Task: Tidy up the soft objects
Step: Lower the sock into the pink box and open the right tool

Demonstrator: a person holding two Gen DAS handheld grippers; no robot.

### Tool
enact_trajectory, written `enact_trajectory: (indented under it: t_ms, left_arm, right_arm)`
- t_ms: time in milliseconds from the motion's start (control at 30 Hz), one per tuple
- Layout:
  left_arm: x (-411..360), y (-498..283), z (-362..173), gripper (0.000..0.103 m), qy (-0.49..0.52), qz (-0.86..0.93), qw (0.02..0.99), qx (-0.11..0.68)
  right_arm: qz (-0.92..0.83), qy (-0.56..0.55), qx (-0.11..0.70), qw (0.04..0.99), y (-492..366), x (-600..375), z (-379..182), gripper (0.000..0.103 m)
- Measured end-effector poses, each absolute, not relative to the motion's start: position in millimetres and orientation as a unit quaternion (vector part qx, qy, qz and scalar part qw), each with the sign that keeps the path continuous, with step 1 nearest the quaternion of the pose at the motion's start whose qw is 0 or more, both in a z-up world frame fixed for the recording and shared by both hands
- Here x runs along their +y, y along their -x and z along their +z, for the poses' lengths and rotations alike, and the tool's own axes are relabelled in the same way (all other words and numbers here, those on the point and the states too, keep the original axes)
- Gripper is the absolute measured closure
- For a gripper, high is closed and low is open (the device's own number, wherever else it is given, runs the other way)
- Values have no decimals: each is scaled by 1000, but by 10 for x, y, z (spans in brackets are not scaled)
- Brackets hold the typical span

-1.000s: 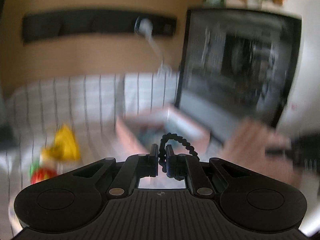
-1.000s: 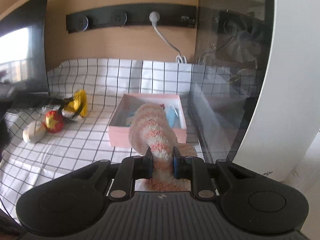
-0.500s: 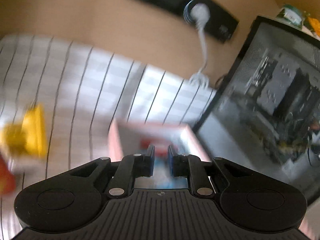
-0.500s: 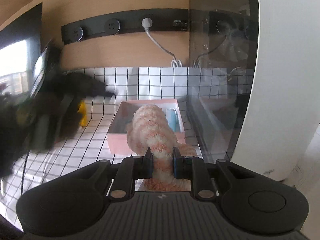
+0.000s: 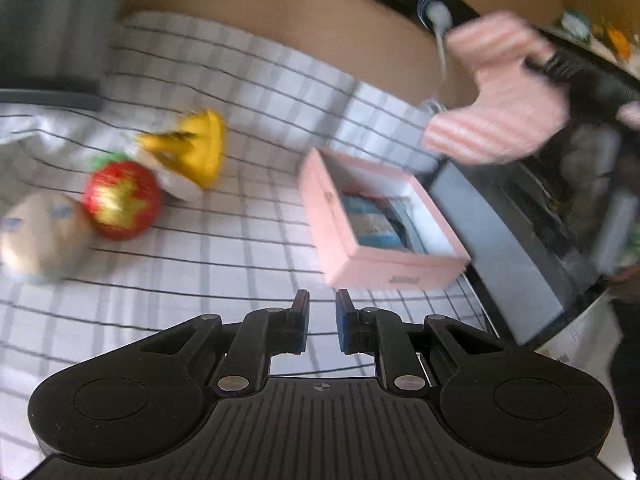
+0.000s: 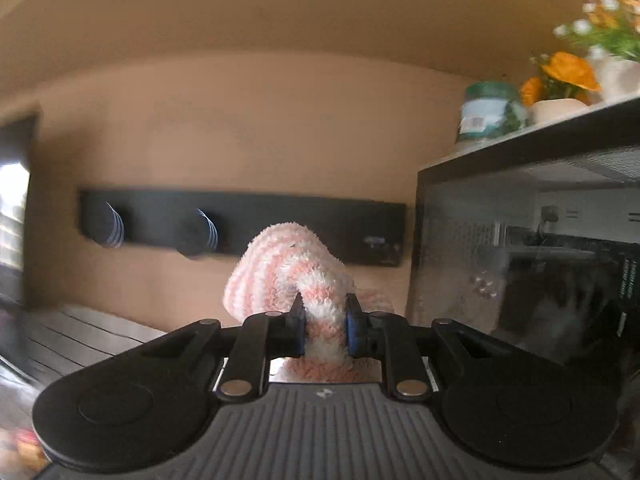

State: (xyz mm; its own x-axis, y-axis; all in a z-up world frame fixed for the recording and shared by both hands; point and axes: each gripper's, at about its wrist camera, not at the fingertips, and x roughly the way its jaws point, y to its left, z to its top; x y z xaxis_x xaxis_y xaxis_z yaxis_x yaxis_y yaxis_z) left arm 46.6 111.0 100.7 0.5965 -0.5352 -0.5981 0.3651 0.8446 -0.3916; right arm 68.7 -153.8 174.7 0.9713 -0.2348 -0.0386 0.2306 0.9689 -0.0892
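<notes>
Sock [image 6: 288, 276] lifted, clamped in right gripper [image 6: 323, 326].

Left wrist cam: angled down over the cloth [image 5: 248, 264], box [image 5: 384, 272] close. Right wrist cam: level, facing wall. Shared: sock [image 5: 500, 120] [image 6: 288, 276], socket strip [image 6: 240, 228].

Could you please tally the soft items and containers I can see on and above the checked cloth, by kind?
Plush toys on the cloth: 3 (yellow toy, strawberry toy, beige toy)
Striped fluffy sock, held aloft: 1
Pink box: 1
Total: 5
</notes>
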Motion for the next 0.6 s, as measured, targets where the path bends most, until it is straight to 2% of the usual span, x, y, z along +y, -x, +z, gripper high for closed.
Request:
enact_trajectory:
  t_ms: [67, 133, 267, 333, 500, 600]
  left_arm:
    - [1243, -419, 1028, 88, 123, -233, 892, 366]
    - [1359, -395, 1011, 88, 129, -211, 897, 368]
    - [1568, -326, 901, 88, 139, -166, 896, 388]
    - [1658, -277, 857, 88, 145, -149, 895, 394]
    - [1766, -222, 758, 88, 160, -128, 889, 410]
    - [1746, -228, 722, 88, 158, -128, 886, 416]
  right_arm:
    - [-137, 75, 42, 987, -908, -1484, 1471, 85]
    - [-134, 95, 102, 981, -1153, -1457, 1101, 85]
    - [-79, -23, 280, 956, -1506, -1629, 408, 85]
    - [-83, -62, 324, 940, -1583, -1705, 204, 85]
    - [-57, -61, 371, 925, -1755, -1774, 57, 84]
    - [-36, -51, 387, 920, -1765, -1771, 124, 78]
